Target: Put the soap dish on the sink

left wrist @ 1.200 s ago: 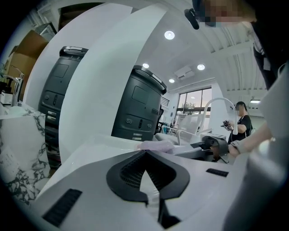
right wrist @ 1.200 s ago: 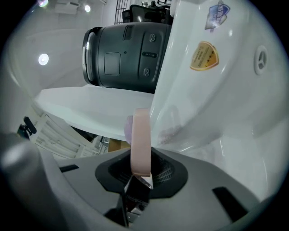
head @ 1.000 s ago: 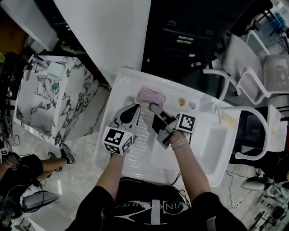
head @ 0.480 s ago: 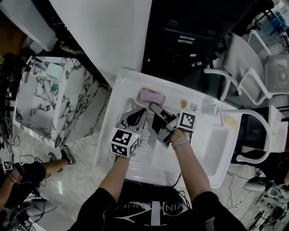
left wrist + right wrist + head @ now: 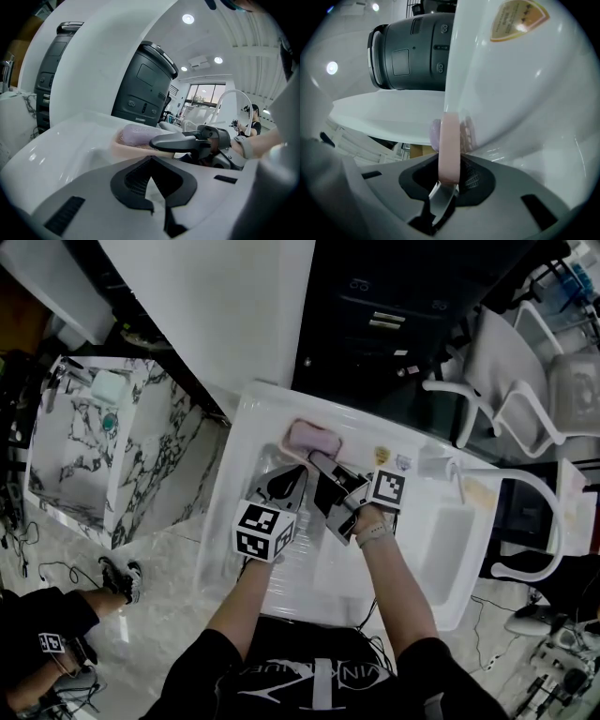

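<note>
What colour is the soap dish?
The soap dish is pale pink, shown best in the right gripper view.

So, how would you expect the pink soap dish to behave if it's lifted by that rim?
Probably stiff: the soap dish rim looks straight in the right gripper. Gripped at one edge, it may tip. The soap bar lying in it could slide out.

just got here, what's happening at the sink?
A person is working two handheld grippers over the white sink. The right gripper is shut on the rim of the pink soap dish, which holds a lilac soap bar and lies at the sink's far ledge. The left gripper sits beside it, fingers together and empty. The dish is not yet released.
</note>
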The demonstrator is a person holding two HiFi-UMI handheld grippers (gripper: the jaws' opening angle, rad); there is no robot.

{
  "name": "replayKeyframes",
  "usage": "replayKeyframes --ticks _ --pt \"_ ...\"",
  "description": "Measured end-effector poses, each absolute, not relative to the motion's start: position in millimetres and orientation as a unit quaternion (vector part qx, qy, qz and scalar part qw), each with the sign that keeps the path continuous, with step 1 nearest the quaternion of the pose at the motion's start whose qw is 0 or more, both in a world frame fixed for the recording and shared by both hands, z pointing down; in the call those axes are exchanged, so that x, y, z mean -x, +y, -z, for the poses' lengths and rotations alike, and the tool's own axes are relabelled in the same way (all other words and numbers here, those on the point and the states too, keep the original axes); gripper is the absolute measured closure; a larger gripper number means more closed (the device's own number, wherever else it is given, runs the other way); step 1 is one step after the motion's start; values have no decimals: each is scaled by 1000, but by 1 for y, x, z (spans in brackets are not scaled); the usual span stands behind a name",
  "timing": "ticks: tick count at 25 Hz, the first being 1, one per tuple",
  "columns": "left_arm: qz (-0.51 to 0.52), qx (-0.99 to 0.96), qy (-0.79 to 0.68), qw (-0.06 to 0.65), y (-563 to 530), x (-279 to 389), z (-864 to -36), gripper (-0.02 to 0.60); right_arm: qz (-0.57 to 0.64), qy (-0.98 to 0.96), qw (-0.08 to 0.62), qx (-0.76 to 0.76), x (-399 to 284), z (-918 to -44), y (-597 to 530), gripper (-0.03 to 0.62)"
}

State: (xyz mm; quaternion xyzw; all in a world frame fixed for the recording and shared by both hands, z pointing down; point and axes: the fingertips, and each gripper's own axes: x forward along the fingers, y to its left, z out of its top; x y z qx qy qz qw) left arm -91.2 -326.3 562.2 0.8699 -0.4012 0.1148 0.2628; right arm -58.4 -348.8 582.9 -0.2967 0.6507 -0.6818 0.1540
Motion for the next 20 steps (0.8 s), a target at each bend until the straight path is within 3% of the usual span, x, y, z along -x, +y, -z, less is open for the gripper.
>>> replayKeyframes --ticks 10,20 --pt "-116 -865 -395 285 -329 90 -570 568 674 660 114 310 61 -587 -346 507" --pt "-102 -862 -396 299 -331 89 -567 568 668 673 78 308 67 -576 -343 397"
